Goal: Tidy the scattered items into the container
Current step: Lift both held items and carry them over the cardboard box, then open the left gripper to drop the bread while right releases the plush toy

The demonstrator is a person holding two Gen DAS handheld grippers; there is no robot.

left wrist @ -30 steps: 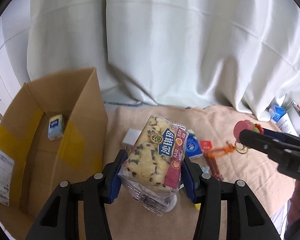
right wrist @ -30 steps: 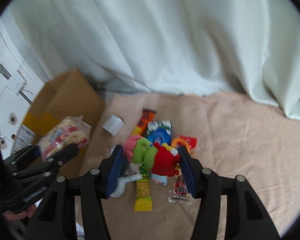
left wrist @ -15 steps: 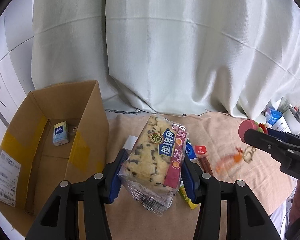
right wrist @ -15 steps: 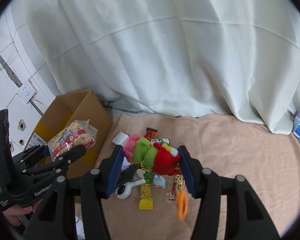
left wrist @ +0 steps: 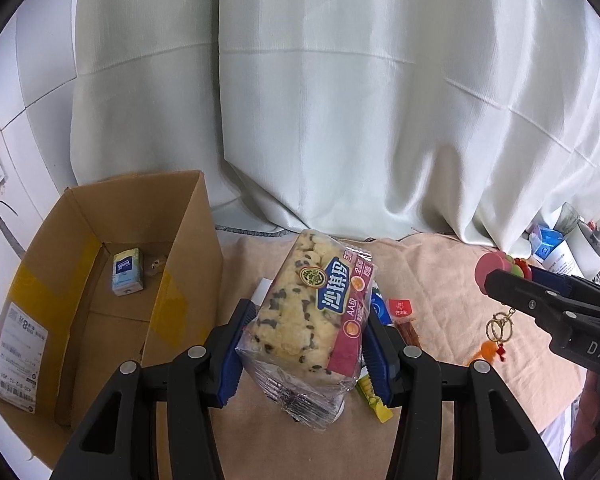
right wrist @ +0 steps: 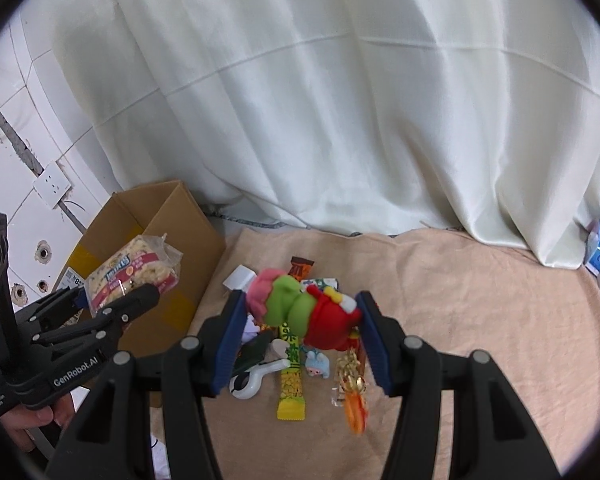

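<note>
left claw [left wrist: 306, 350] clamped on cake pack [left wrist: 308, 320] | right claw [right wrist: 300, 338] gripping plush [right wrist: 304, 314] | box [left wrist: 80, 292] far-left of me, left claw nearer

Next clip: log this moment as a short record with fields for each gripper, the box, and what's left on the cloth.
left gripper: shut on snack cake pack, lifted beside the box
right gripper: shut on plush keychain toy, orange charm dangling below
cardboard box: open, holds a small tissue pack
beige cloth: yellow-green snack stick, white clip, other small packets
</note>
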